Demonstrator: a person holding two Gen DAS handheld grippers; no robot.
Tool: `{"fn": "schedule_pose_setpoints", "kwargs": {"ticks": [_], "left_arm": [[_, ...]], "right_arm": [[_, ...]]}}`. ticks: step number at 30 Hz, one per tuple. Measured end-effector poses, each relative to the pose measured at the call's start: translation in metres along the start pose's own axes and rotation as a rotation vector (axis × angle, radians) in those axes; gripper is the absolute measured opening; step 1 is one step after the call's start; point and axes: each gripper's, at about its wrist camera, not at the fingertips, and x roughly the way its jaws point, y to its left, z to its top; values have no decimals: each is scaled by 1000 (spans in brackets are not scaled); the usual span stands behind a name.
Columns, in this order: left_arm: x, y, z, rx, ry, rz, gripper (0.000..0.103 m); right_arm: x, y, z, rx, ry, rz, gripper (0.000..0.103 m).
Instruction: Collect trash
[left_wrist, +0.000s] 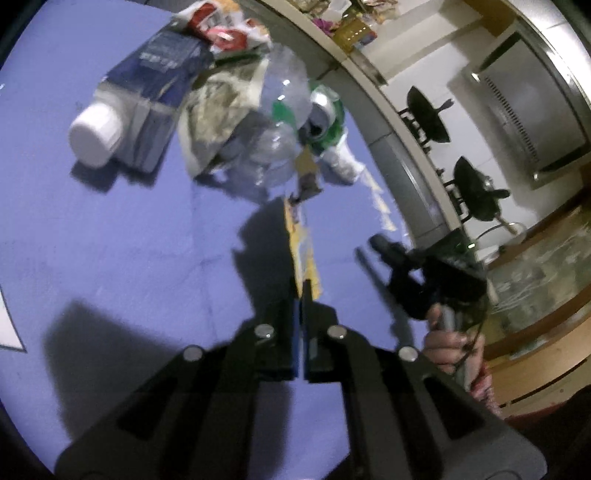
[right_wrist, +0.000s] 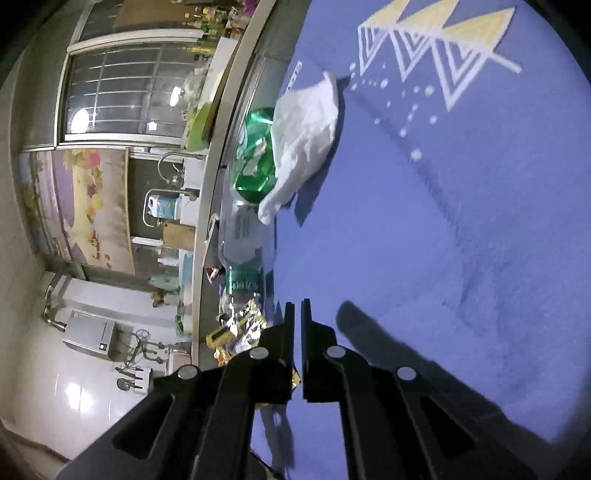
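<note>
Left hand-held gripper (left_wrist: 302, 295), lower centre of the left wrist view, is clamped on the near end of a yellow wrapper (left_wrist: 301, 243) that trails up-frame toward the trash pile (left_wrist: 221, 110) on the blue surface (left_wrist: 129, 240); thin edge grip, so a tug or a snag on the clear bottle (left_wrist: 280, 122) likely pulls it free. Right hand-held gripper (right_wrist: 294, 310) is closed, seemingly on nothing, with a gold foil wrapper (right_wrist: 236, 328) just left of its tips: risk of knocking it off the surface edge.
</note>
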Motion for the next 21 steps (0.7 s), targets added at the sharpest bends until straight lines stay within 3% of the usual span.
{"fn": "schedule_pose_setpoints", "kwargs": {"ticks": [3, 6, 9, 14, 17, 20, 21], "left_arm": [[3, 11, -3, -16, 13, 19, 1], [4, 19, -5, -25, 11, 5, 2], [2, 18, -8, -5, 3, 13, 2], [2, 12, -9, 18, -4, 33, 2], [2, 11, -9, 11, -2, 31, 2], [3, 10, -10, 10, -4, 33, 3], [3, 10, -10, 10, -4, 35, 2]], "right_arm": [[3, 6, -1, -43, -15, -33, 5], [11, 18, -6, -156, -18, -150, 14], [19, 33, -16, -306, -19, -264, 16], [26, 46, -31, -465, -21, -377, 19], [27, 51, -43, -539, -22, -407, 28], [29, 59, -54, -605, -17, -417, 42], [31, 62, -58, -631, -12, -425, 51]]}}
